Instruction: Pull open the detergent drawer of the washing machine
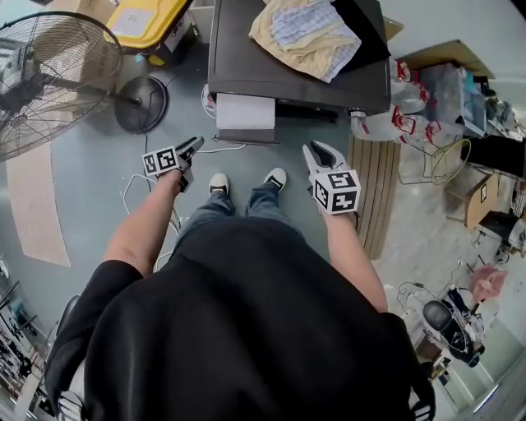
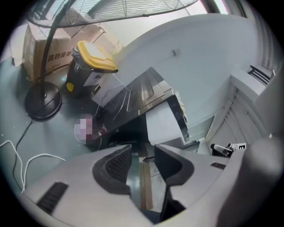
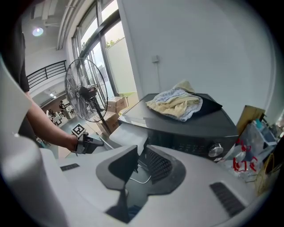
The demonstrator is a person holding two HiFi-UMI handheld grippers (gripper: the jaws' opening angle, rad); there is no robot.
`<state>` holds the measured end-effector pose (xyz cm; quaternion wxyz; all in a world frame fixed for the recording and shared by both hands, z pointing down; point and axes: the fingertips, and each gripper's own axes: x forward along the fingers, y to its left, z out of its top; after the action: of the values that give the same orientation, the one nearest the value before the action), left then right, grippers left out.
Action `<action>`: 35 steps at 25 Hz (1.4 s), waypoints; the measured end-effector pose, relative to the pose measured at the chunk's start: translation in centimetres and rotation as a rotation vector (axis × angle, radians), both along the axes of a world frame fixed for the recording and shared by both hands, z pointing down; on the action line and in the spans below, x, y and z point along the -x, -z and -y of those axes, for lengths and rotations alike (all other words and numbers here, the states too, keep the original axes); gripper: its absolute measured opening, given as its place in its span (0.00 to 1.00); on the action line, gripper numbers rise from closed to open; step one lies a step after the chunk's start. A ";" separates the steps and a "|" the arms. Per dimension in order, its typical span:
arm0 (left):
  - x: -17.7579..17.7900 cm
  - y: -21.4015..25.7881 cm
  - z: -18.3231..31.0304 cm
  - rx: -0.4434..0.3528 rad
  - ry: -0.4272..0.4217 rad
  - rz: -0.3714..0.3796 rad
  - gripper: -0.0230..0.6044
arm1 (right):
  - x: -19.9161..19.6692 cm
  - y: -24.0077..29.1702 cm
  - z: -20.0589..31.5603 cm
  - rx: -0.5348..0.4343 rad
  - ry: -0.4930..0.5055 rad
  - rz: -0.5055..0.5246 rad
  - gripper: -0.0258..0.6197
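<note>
The detergent drawer point(image 1: 244, 111) is seen standing out, white, from the front of the dark washing machine point(image 1: 246, 66) at the upper middle of the frame, with crumpled cloths point(image 1: 308, 33) heaped on its top. The left gripper point(image 1: 194, 146) is held off it at lower left and the right gripper point(image 1: 317, 150) at lower right, each with jaws parted around nothing. A standing fan point(image 1: 49, 78) and a yellow-lidded bin point(image 1: 148, 20) are crowded in at upper left, a white cable point(image 1: 131, 189) is strewn on the floor, and a slatted wooden board point(image 1: 378, 189) is laid at right.

The cardboard box point(image 2: 37, 53) print is too blurred to read.
</note>
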<state>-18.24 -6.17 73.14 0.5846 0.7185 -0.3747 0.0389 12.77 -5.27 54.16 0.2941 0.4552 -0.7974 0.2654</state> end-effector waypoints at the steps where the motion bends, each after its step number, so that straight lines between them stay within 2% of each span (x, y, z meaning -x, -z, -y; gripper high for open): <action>1: 0.4 0.5 0.4 -0.014 -0.006 0.014 0.31 | 0.0 0.4 0.2 -0.009 -0.006 -0.001 0.14; 7: 2.3 4.7 3.5 -0.116 -0.009 0.061 0.33 | 0.1 2.8 1.2 -0.067 -0.040 -0.005 0.14; 14: 2.5 10.6 6.6 -0.272 -0.084 0.157 0.35 | -0.5 5.8 2.0 -0.131 -0.075 -0.008 0.14; 22: 2.6 16.0 7.5 -0.420 -0.161 0.249 0.36 | -1.3 8.2 1.5 -0.178 -0.107 -0.018 0.15; 35: 3.8 24.6 8.2 -0.639 -0.209 0.391 0.36 | -1.9 11.9 0.8 -0.236 -0.135 -0.026 0.18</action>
<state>-22.01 -14.42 48.51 0.2418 0.8778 -0.3970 0.1160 14.65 -6.04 42.23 0.2302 0.5427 -0.7867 0.1832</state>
